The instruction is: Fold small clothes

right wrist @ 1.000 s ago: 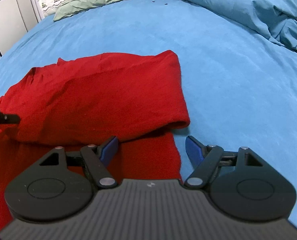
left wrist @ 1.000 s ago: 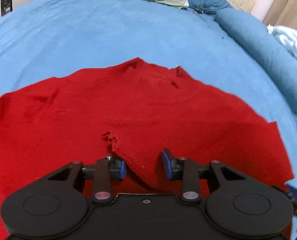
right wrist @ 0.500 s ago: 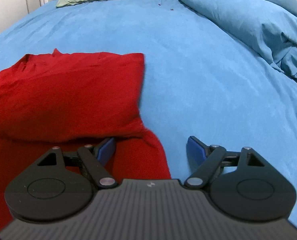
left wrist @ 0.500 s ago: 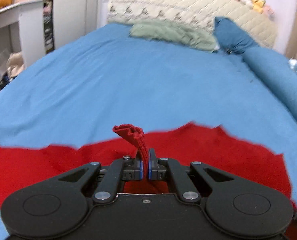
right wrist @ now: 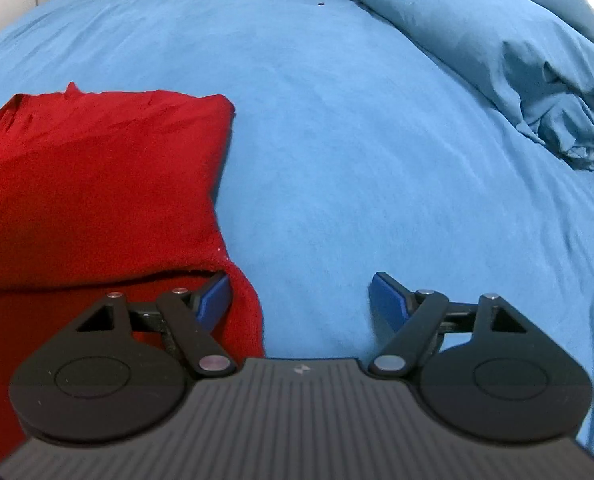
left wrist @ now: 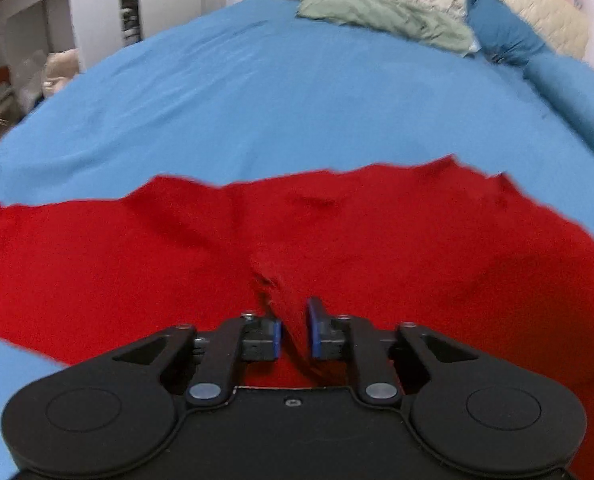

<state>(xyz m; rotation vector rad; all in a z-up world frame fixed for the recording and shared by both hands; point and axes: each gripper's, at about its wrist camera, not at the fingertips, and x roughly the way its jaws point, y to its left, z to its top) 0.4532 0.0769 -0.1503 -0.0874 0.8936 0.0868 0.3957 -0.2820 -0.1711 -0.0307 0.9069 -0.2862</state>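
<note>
Garment (left wrist: 377, 240): red, spread wide across the blue bed (left wrist: 297, 100).
Left gripper (left wrist: 295, 330): low over the garment, jaws slightly apart, a raised red fold between the blue pads (left wrist: 315, 330).
Far end: green cloth (left wrist: 385, 20), blue pillow (left wrist: 501, 36).

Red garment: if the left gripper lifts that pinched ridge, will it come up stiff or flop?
Likely floppy: the red garment wrinkles and peaks in a soft ridge between the left gripper fingers. Probably light, since its folded layer drapes loosely. The bed sheet may drag on it.
</note>
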